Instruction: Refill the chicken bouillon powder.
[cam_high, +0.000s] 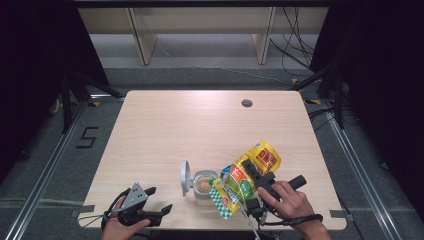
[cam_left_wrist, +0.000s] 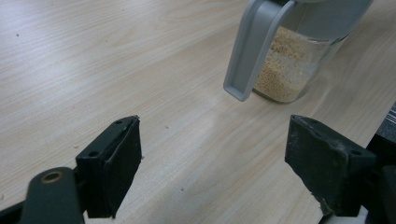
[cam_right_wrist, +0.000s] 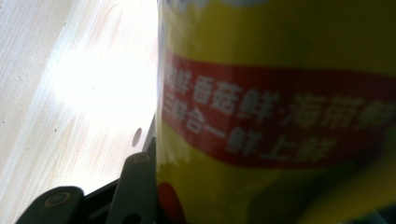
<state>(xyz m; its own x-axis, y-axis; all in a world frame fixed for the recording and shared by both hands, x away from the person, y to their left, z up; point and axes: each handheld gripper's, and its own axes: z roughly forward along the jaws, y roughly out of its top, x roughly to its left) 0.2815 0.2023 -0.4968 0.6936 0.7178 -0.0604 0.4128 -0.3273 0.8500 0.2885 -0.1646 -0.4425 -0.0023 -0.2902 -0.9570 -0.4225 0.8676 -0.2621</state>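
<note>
Seasoning pouch (cam_high: 246, 179), yellow and glossy, hangs tilted in your right gripper (cam_high: 255, 176), its green-checked mouth lowered over the open jar (cam_high: 204, 186) near the front edge of the tabletop (cam_high: 200, 125). You are handling a soft, crinkly film bag: light, slippery, and likely to buckle where it is squeezed, so keep your hold across the filled middle of the body, not on the thin top or bottom seal. Its fingers are clenched on the pouch at about mid-body. Your left gripper (cam_high: 145, 207) rests low by the front edge, fingers (cam_left_wrist: 112, 163) released with nothing but bare wood between them. Beyond them stands the jar, glass by the look of it, hard and breakable, partly filled with pale granules, its grey flip lid (cam_left_wrist: 250, 51) hanging open. In the right gripper view the pouch sits so close that the red band's print blurs, and its mouth is cut off. Whether anything is pouring, you cannot tell.
</note>
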